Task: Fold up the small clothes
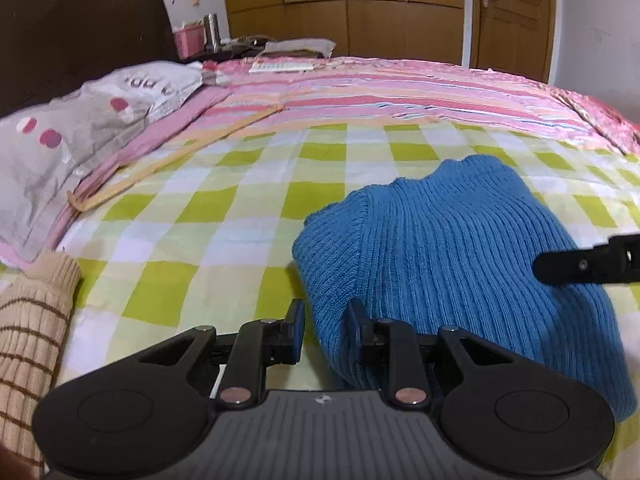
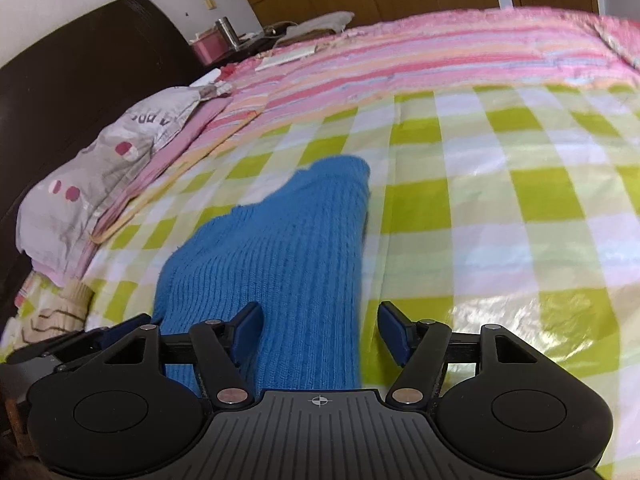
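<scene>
A blue ribbed knit sweater (image 1: 460,260) lies folded lengthwise on the green-checked sheet (image 1: 200,220). My left gripper (image 1: 326,328) hovers at its near left corner. The jaws stand narrowly apart with the sweater's edge between them; a strip of sheet shows beside the left pad. One finger (image 1: 580,266) of my right gripper reaches in over the sweater's right side. In the right wrist view the blue sweater (image 2: 280,260) runs away from my right gripper (image 2: 320,332), which is open wide over its near end, pads not pressing. Part of the left gripper (image 2: 100,336) shows at the sweater's left edge.
A beige sweater with brown stripes (image 1: 32,340) lies at the near left. A grey pillow (image 1: 60,148) rests against the dark headboard (image 1: 60,32). Beyond the sheet is a pink striped bedcover (image 1: 400,92), then a nightstand with a pink box (image 1: 190,42) and wooden wardrobes (image 1: 340,0).
</scene>
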`<state>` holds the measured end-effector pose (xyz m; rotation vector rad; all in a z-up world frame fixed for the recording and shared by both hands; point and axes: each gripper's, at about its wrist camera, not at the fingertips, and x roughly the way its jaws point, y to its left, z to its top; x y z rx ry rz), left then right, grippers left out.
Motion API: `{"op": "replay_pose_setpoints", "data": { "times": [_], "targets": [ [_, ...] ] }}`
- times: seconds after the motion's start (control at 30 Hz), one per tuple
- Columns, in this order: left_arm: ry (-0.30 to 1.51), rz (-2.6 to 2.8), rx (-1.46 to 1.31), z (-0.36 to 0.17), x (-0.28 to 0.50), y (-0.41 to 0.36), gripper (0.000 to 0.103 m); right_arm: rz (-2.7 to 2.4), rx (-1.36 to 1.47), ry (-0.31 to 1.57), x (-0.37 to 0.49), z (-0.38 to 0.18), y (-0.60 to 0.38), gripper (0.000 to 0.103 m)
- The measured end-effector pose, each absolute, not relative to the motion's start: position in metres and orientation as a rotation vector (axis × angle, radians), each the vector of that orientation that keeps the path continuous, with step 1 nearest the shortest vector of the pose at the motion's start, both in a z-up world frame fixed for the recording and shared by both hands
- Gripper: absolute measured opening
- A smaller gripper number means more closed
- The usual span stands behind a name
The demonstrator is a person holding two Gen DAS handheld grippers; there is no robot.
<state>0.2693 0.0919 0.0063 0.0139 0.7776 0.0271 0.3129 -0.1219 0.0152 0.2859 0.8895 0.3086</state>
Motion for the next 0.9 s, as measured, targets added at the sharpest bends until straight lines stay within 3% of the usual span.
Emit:
{"op": "replay_pose_setpoints", "data": {
  "times": [0.67, 0.9],
  "targets": [
    [0.754, -0.131, -0.259, 0.023, 0.226, 0.104, 0.032, 0.381, 0.400, 0.914, 0.301, 0.004, -0.138, 0.070],
    [0.790, -0.163, -0.245, 0.012, 0.229, 0.101, 0.047, 0.419, 0.440, 0.937, 0.301, -0.004, -0.135, 0.073]
  ]
}}
